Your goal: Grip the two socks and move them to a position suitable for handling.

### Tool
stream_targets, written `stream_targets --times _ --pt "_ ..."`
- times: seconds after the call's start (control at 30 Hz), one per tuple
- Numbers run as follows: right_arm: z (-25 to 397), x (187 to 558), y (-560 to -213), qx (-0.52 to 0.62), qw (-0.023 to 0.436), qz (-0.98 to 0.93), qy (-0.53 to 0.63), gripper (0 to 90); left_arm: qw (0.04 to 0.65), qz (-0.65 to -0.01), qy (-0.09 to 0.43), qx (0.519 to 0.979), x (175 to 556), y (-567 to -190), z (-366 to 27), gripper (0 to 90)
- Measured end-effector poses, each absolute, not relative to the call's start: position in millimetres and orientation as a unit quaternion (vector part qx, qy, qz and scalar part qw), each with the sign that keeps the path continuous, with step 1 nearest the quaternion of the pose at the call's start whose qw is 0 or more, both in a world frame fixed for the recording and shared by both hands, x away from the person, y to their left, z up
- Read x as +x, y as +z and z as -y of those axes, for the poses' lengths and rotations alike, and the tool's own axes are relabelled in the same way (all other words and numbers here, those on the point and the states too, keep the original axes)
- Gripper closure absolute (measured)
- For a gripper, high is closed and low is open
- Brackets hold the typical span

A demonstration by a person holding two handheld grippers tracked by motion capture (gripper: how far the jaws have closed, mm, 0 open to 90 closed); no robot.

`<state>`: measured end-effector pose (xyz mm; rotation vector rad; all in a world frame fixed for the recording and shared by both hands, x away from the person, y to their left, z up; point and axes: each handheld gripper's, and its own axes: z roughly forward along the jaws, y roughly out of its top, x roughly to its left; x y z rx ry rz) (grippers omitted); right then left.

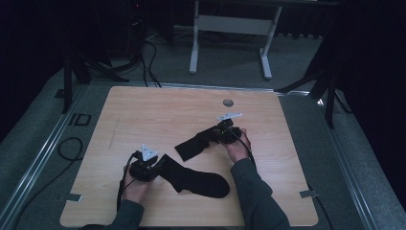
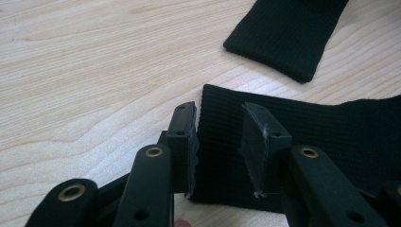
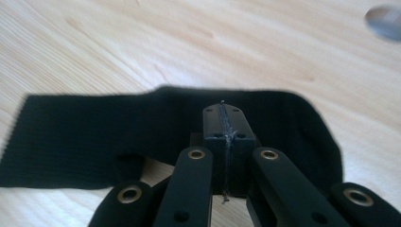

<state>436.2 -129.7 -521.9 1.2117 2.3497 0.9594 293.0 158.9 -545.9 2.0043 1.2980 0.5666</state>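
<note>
Two black socks lie on the wooden table [image 1: 158, 110]. The nearer sock [image 1: 201, 182] [image 2: 331, 137] lies flat with its ribbed cuff toward my left gripper [image 1: 160, 164] [image 2: 220, 111]. That gripper is open, its jaws either side of the cuff's corner. The farther sock [image 1: 191, 146] [image 3: 94, 137] [image 2: 288, 33] stretches leftward from my right gripper [image 1: 211, 136] [image 3: 223, 109]. The right jaws are shut, resting over this sock's middle. No fabric shows between the pads.
A grey round cable grommet [image 1: 228, 102] [image 3: 385, 21] sits in the table near its far edge. A white desk frame [image 1: 230, 28] and dark stands with cables are on the floor beyond. Bare wood surrounds the socks.
</note>
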Motion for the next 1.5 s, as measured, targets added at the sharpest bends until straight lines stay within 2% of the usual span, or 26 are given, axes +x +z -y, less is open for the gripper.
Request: stream_targets --times 0.23,0.47,0.9,1.27,1.5 --pt "123.5 441.3 -545.3 0.423 0.158 -0.841 0.299 89.4 0.338 -0.498 0.217 0.769 292.7 -545.5 -159.6 66.2" --pt "134.5 437.0 -548.4 0.424 0.164 -0.841 0.292 89.3 0.336 -0.497 0.215 0.771 292.7 -546.1 -158.6 65.9" --pt "171.5 396.0 -549.0 0.431 0.167 -0.838 0.290 86.1 0.331 -0.494 0.212 0.776 293.1 -548.0 -156.7 65.7" --pt "170.6 363.9 -550.1 0.411 0.150 -0.846 0.303 83.5 0.329 -0.495 0.211 0.776 294.2 -549.1 -156.5 64.9" --pt "165.9 353.6 -550.9 0.394 0.121 -0.853 0.319 82.6 0.328 -0.496 0.211 0.776 294.8 -549.7 -157.5 64.6"
